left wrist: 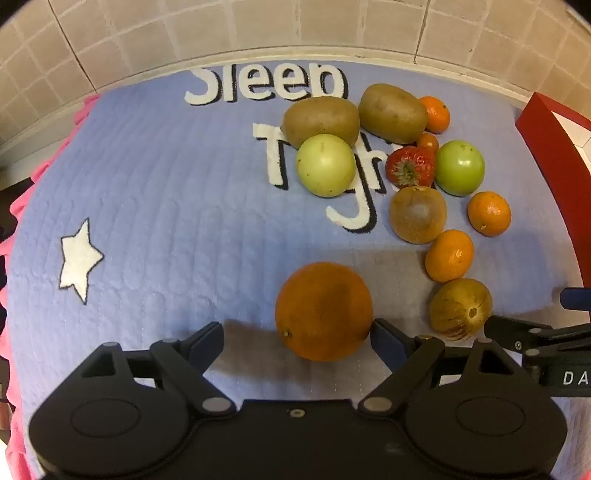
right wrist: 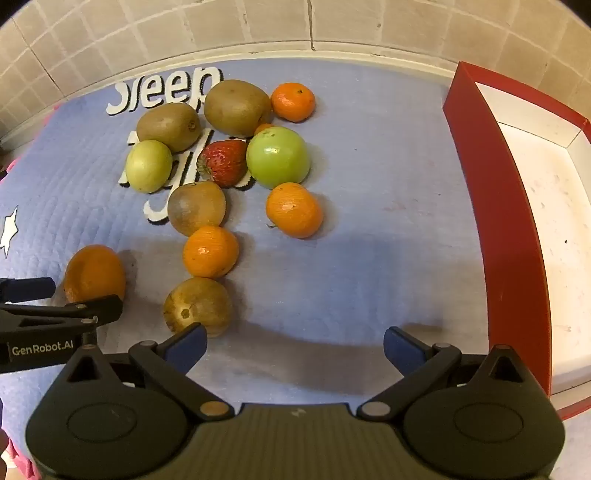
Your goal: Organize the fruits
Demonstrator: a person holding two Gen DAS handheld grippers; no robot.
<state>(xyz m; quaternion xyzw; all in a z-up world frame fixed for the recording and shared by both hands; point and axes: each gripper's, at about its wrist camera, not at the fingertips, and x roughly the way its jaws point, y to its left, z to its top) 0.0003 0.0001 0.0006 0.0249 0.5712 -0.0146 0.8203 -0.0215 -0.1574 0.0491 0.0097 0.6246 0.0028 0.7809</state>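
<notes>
Fruits lie on a blue quilted mat (left wrist: 166, 206). A large orange (left wrist: 323, 310) sits between the fingers of my open left gripper (left wrist: 297, 338), against its right fingertip; the left one stands apart. It also shows in the right wrist view (right wrist: 94, 271). Beyond lie several kiwis (left wrist: 321, 120), two green fruits (left wrist: 325, 164), a strawberry (left wrist: 410, 166) and small mandarins (left wrist: 448, 254). My right gripper (right wrist: 293, 345) is open and empty over bare mat, its left fingertip beside the nearest kiwi (right wrist: 197, 304).
A red box with a white inside (right wrist: 495, 206) stands at the mat's right edge. A tiled wall (right wrist: 295, 22) runs behind the mat. The mat has a pink border (left wrist: 22, 206) on the left.
</notes>
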